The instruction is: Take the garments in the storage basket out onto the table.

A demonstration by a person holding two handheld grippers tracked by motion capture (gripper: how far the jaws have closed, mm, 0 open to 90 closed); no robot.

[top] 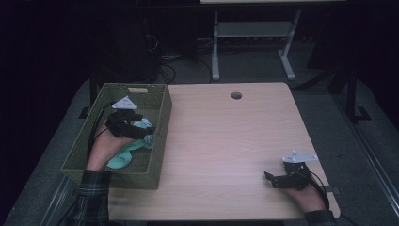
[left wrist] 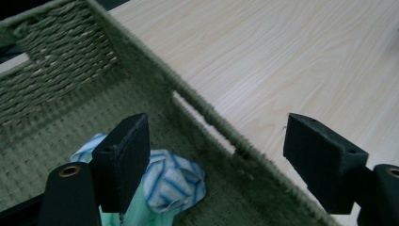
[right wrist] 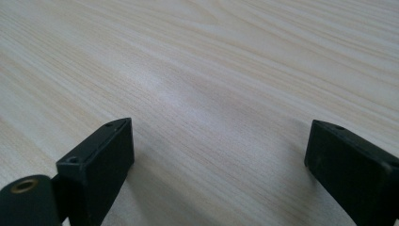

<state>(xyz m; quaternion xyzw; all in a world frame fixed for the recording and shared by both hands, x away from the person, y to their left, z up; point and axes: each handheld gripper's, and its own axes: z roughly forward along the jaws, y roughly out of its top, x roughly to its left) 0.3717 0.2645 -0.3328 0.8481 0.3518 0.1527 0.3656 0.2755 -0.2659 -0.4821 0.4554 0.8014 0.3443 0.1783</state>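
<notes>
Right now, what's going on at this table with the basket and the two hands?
A person is working at a wooden table with a tool in each hand. The left tool is over the green woven basket at the table's left side, jaws open, above a blue-striped cloth and a mint-green cloth lying inside. Nothing is between its jaws. The right tool rests low over the bare tabletop near the front right corner, jaws open and empty.

Your high view is dim, with darkness all around the table (top: 226, 141). Both gripper views are bright and evenly lit; in the right one, soft shadows spread on the table beside the blurred near jaws.
</notes>
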